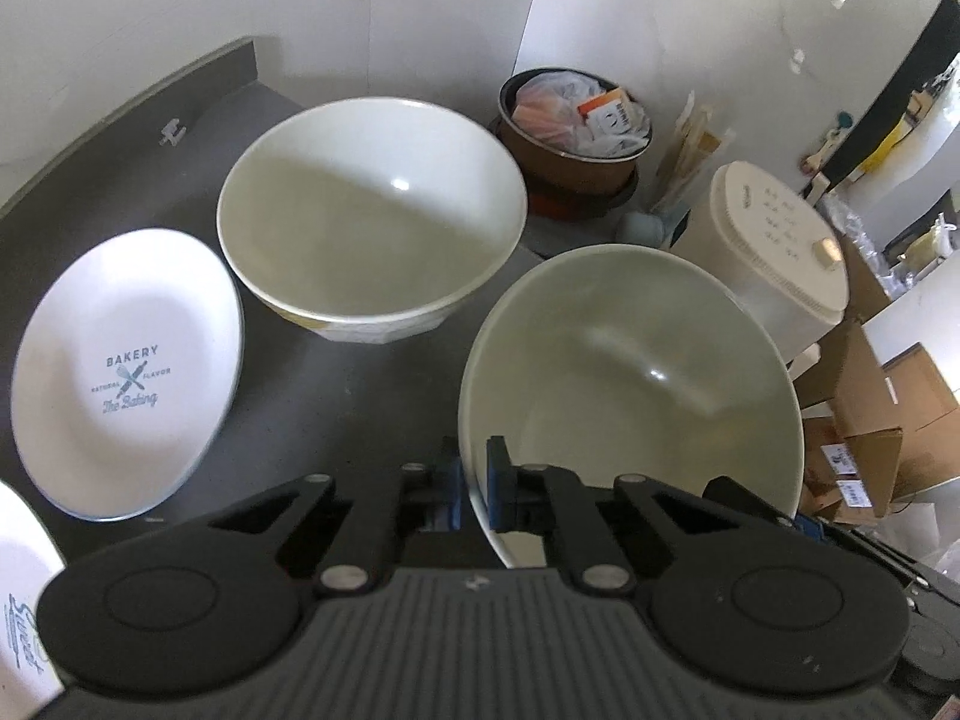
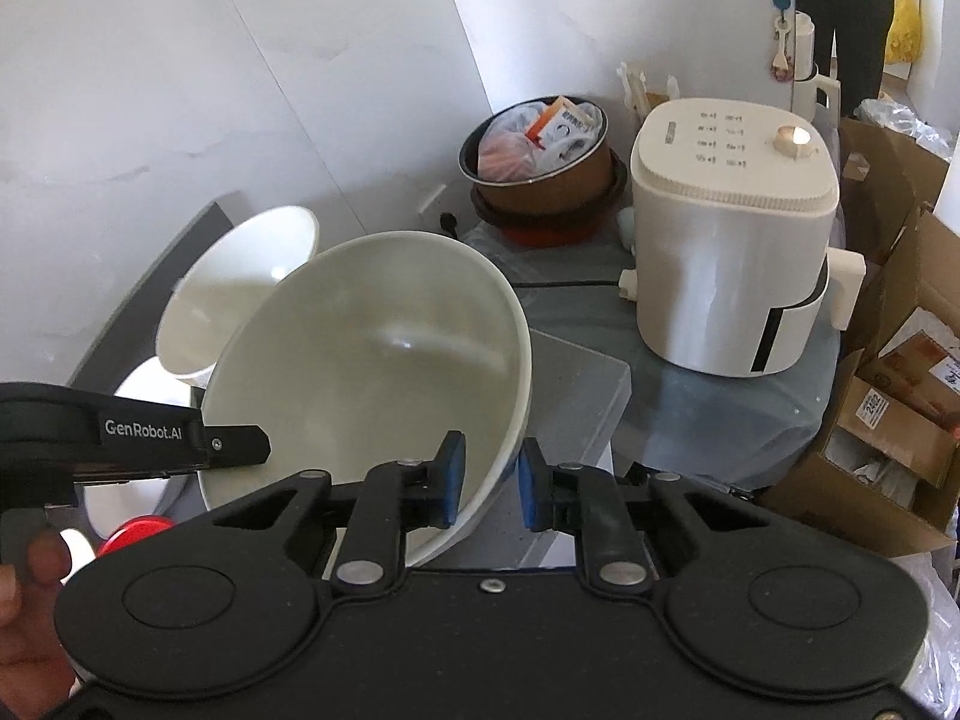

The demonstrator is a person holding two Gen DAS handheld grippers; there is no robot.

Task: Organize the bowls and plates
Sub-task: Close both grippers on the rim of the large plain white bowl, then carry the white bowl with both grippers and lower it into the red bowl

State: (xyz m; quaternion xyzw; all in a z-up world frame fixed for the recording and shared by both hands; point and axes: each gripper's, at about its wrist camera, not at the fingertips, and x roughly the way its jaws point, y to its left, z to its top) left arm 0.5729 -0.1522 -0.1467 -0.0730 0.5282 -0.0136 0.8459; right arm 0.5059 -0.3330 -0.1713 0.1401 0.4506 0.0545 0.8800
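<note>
Dark grey counter (image 1: 360, 396) runs under everything, with white wall behind it. On it sits one big bowl (image 1: 372, 210), flat and the right way up, so it is ready to take another bowl inside.

Your left gripper (image 1: 474, 483) has its blue pads pinched tight on the near rim of a second bowl (image 1: 630, 396). One pad is inside the rim and one is outside. That is why the bowl hangs tipped and off the counter: you hold it by one edge only.

Your right gripper (image 2: 485, 480) is partly open. Its fingers sit on each side of the same bowl's rim (image 2: 516, 420), but there is a gap at the right pad, so it does not look clamped. I think it is there to steady the heavy bowl.

The held bowl is just to the right of the sitting bowl, near it but apart. Stacking them looks like the step in hand.

Two plates with writing, the bakery plate (image 1: 129, 372) and another (image 1: 18, 618) at the corner, lie apart on the left. They likely need stacking too.

A pot (image 2: 540, 162) and a cooker (image 2: 732, 240) stand close behind, so swing gently.
</note>
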